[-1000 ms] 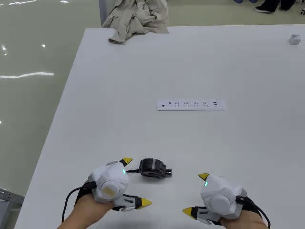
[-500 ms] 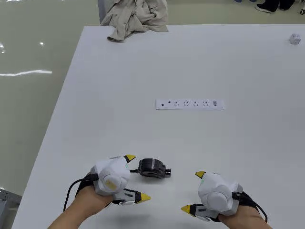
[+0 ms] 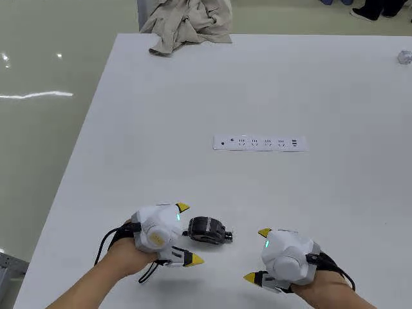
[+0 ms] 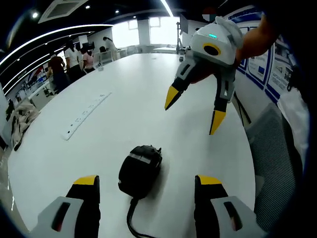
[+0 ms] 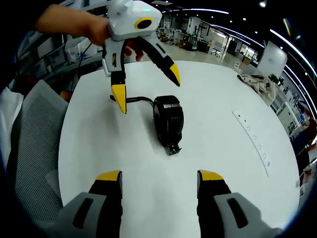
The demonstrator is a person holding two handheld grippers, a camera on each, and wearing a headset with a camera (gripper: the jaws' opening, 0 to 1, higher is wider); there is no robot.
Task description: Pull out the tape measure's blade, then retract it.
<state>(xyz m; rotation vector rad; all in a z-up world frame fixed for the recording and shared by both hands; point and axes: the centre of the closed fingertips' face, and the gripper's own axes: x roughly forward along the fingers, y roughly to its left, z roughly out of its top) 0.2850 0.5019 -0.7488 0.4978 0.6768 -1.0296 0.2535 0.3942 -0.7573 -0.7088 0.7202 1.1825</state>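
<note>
A black tape measure [image 3: 208,230] lies on the white table [image 3: 270,90] near its front edge, its blade tip facing right and a black cord trailing left. My left gripper [image 3: 187,233] is open just left of it, its yellow-tipped fingers reaching toward the case without touching. In the left gripper view the tape measure [image 4: 140,170] sits just ahead of my open left gripper [image 4: 147,182]. My right gripper [image 3: 257,255] is open to the right of the case, apart from it. In the right gripper view the tape measure [image 5: 169,120] lies ahead of my right gripper [image 5: 157,176].
A white power strip [image 3: 259,143] lies across the middle of the table. A beige cloth [image 3: 185,20] is heaped at the far left corner. A small pale object [image 3: 404,58] sits at the far right. The table's left edge drops to a glossy floor.
My left gripper has moved forward and right, closer to the tape measure. My right gripper has shifted slightly left. The tape measure has stayed put.
</note>
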